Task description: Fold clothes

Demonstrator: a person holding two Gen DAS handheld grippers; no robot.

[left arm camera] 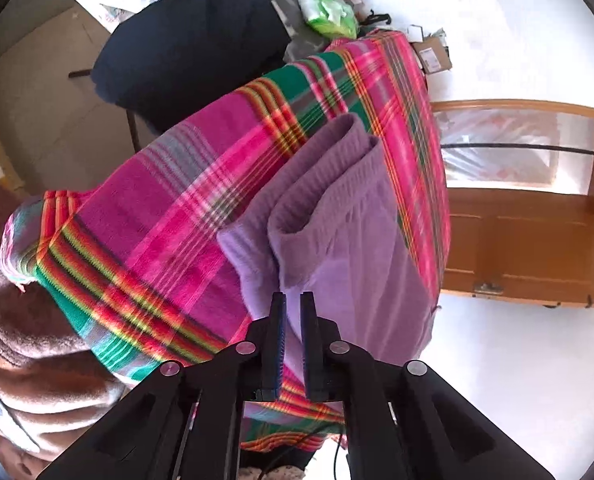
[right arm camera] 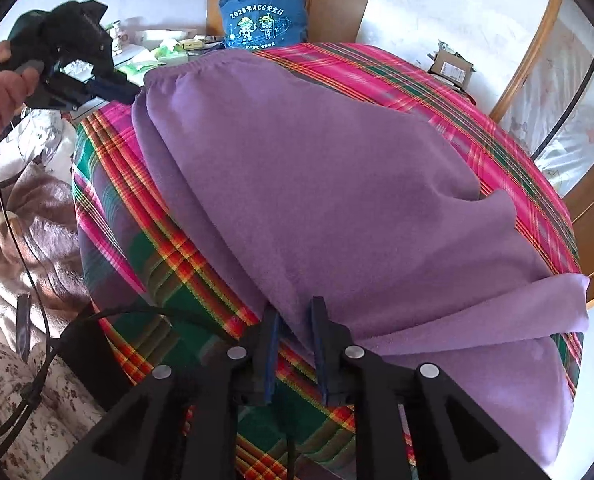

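Both tongs stand narrowly parted, their pads slack on the purple garment. Left tongs have a fold of its waistband end between the fingers, with a gap showing at each pad; seen from the right camera, they meet the waistband corner at the table's far left edge, held by a hand. Right tongs straddle the garment's near hem, the cloth lying loose between the fingers.

Purple garment lies flat across the middle of the plaid cloth that covers the table, one flap reaching the right edge. Beyond the far edge stand a blue printed bag and a small carton. Off the left edge lies a brown blanket; a black cable trails over it. A dark chair back rises past the cloth, and a wooden door lies on the pale floor.
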